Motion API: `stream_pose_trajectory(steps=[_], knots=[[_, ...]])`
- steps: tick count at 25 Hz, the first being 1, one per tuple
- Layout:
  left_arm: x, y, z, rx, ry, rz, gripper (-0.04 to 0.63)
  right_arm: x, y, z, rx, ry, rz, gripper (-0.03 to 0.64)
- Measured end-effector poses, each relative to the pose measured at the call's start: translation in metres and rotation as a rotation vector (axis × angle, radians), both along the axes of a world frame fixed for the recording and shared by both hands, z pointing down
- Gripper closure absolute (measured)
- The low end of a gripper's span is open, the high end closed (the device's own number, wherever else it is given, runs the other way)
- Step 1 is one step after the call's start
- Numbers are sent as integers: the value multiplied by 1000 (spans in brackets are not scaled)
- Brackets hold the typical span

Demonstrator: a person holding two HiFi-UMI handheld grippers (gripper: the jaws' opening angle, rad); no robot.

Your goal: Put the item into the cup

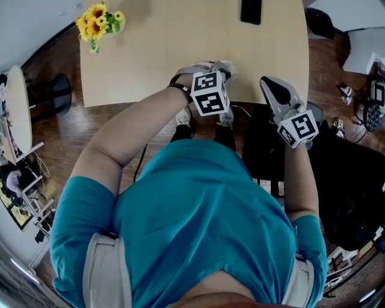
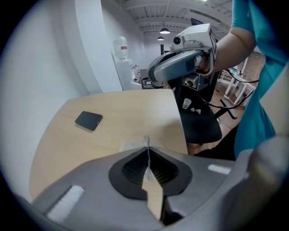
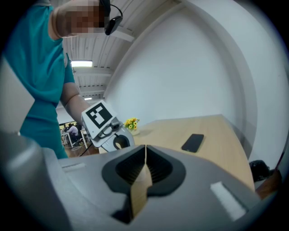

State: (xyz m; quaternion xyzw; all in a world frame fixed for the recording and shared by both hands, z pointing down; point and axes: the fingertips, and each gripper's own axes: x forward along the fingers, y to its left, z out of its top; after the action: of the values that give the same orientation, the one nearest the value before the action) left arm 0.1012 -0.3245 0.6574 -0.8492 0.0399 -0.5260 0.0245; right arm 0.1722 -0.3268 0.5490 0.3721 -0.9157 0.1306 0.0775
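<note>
Head view: a person in a teal shirt is at the near edge of a pale wooden table. The left gripper reaches just over that edge, pointing away from the body. The right gripper hangs beside it, off the table's right side and above a dark chair. Yellow flowers sit at the far left corner and a dark phone at the far edge, both well apart from the grippers. No cup shows.

Left gripper view: the jaws are pressed together. A thin pale scrap lies just past the tips, with a sliver rising along the seam. Whether it is pinched or only lies on the table cannot be told; it may be the item. The phone lies ahead and to the left.

Right gripper view: the jaws are clenched on nothing. The left gripper sits ahead to the left, the phone ahead to the right.

The left gripper looks nearer the scrap. With the cup out of every view, its direction cannot be judged.
</note>
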Motion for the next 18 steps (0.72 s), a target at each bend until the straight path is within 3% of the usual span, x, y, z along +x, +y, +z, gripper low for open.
stream_pose_trajectory(steps=[7, 11, 18], knots=[[-14, -17, 13, 2, -40, -43, 588, 0, -1, -1, 0, 1, 2, 609], [-16, -22, 3, -2, -12, -87, 586, 1, -2, -4, 9, -3, -1, 607], [-22, -25, -20, 10, 39, -147, 504, -1, -3, -11, 19, -5, -19, 609]])
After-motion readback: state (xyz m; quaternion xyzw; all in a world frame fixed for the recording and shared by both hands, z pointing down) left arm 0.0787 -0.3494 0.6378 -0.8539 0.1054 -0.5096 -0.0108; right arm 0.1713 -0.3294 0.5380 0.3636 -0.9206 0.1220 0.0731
